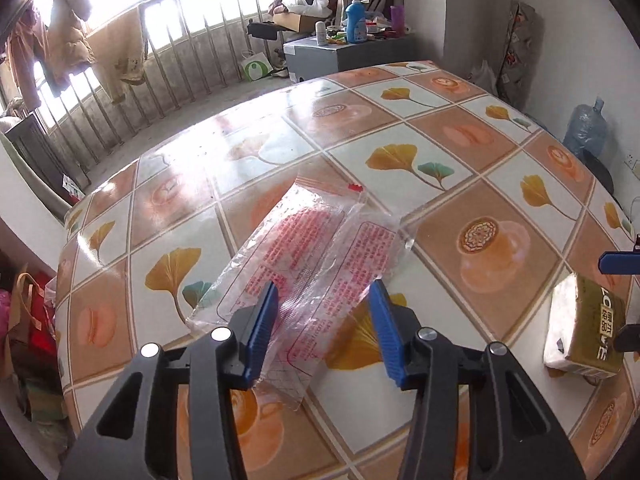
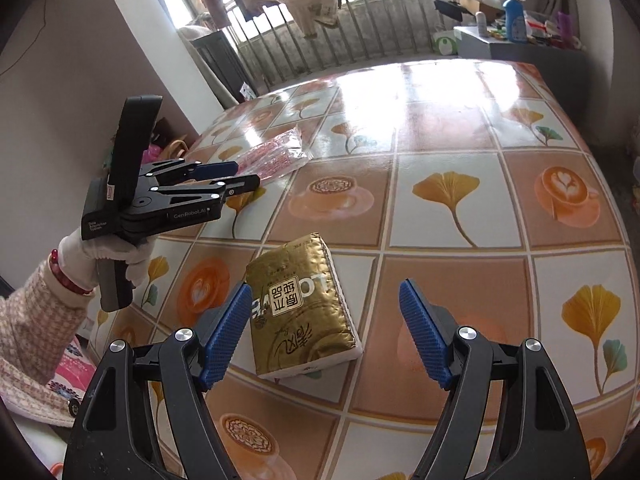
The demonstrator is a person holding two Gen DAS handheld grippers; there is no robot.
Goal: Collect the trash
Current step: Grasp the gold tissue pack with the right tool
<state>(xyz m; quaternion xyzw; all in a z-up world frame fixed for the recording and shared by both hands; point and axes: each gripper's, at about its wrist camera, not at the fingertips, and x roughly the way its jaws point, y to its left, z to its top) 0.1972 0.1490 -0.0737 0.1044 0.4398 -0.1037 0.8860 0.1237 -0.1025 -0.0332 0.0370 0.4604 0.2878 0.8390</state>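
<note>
A clear plastic bag [image 1: 316, 248] with red print lies flat on the tiled-pattern table [image 1: 440, 128]. My left gripper [image 1: 323, 296] is low over its near end, blue pads on either side of the bag with a gap between them. In the right wrist view the left gripper [image 2: 246, 173] points at the plastic bag [image 2: 276, 156]. A gold tissue pack [image 2: 300, 308] lies near the table's front edge. My right gripper [image 2: 325, 290] stands open above it, the pack nearer the left pad. The left wrist view shows the tissue pack [image 1: 588, 328] and one blue right fingertip [image 1: 616, 263].
A gloved hand [image 2: 100, 256] with a checked sleeve holds the left gripper. Beyond the table [image 2: 440, 120] is a barred railing [image 1: 180, 64] hung with clothes and a grey cabinet [image 1: 348, 52] with bottles. A water jug [image 1: 586, 128] stands at right, bags [image 1: 24, 312] on the floor at left.
</note>
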